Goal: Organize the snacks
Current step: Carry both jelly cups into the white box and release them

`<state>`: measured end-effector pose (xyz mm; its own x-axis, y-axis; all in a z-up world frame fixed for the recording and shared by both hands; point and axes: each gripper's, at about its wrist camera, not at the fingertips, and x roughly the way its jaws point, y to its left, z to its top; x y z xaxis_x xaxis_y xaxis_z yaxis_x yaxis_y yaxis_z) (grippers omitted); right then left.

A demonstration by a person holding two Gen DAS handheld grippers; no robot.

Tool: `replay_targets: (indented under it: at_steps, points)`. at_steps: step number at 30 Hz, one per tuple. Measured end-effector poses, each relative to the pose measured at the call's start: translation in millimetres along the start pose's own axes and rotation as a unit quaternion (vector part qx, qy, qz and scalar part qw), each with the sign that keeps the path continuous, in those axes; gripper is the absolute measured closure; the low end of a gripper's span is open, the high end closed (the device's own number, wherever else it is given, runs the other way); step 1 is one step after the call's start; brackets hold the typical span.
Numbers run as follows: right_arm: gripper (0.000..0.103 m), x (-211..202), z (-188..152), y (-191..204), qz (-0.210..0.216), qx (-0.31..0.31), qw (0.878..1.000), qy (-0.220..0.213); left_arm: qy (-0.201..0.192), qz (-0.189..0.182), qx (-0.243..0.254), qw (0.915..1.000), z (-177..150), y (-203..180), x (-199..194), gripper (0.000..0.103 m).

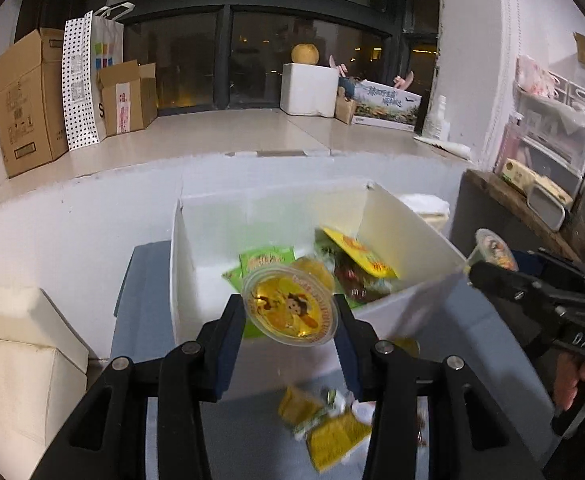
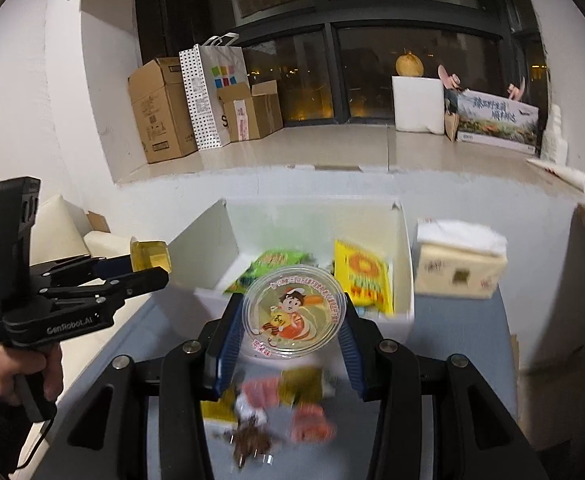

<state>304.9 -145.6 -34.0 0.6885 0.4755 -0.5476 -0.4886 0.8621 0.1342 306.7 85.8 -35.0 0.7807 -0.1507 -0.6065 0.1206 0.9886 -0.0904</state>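
My left gripper [image 1: 290,312] is shut on a yellow jelly cup [image 1: 289,305] with a cartoon lid, held just above the near wall of the white storage box [image 1: 180,264]. My right gripper [image 2: 292,314] is shut on a clear jelly cup [image 2: 293,311] with an orange cartoon lid, over the box's [image 2: 406,248] near wall. The box holds a green packet [image 1: 266,259] and a yellow packet [image 2: 362,276]. The right gripper also shows in the left wrist view [image 1: 482,264], and the left gripper in the right wrist view [image 2: 152,268], each with its cup.
Loose snack packets lie on the grey table below the grippers, yellow ones [image 1: 328,428] and pink ones [image 2: 292,404]. A tissue pack [image 2: 460,264] stands right of the box. Cardboard boxes [image 2: 160,108] and a paper bag [image 2: 216,92] stand on the window ledge. White boxes [image 1: 20,356] lie at left.
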Motion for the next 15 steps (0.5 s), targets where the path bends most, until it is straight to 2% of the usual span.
replay_targets:
  at_steps: [6, 12, 15]
  points:
    - [0.055, 39, 23, -12, -0.013, 0.0, 1.0, 0.023, 0.011, 0.019, 0.003, 0.9998, 25, 7, 25, 0.055]
    - [0.055, 70, 30, -24, -0.033, -0.007, 0.998, 0.047, 0.034, 0.029, 0.005, 0.999, 28, 16, 49, 0.055]
    - [0.053, 83, 27, -29, -0.036, -0.005, 0.997, 0.064, 0.042, 0.036, 0.006, 0.9984, 24, 17, 60, 0.048]
